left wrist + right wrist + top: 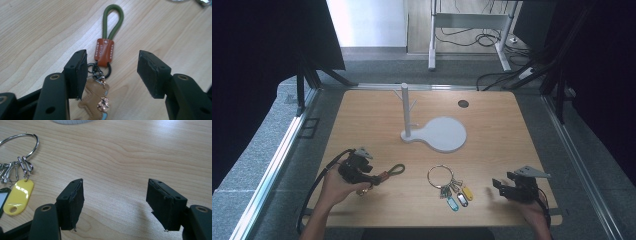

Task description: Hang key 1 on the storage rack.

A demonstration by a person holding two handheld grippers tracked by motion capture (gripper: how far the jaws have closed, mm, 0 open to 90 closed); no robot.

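Reaching for the keychain (105, 50), the left gripper (373, 181) has its jaws on both sides of it, but they are not pressing yet — one pad is just beside the small metal rings, the other stands well apart. So the jaws are wide, and nothing is held. The keychain lies flat on the table (492, 115), near the front left, with its green loop pointing away from the gripper and the brown leather charm toward it.

The right gripper (498, 187) hovers over bare wood at the front right, jaws also wide and empty. Between the two grippers lies a key ring (440, 175) with coloured tags — it is untouched.

Farther back stands a white stand (405, 107) with small pegs, and no peg carries anything. I judge the work is at its very beginning: the grasp is not closed, and lifting and hanging, if that is the aim, is all left to do.
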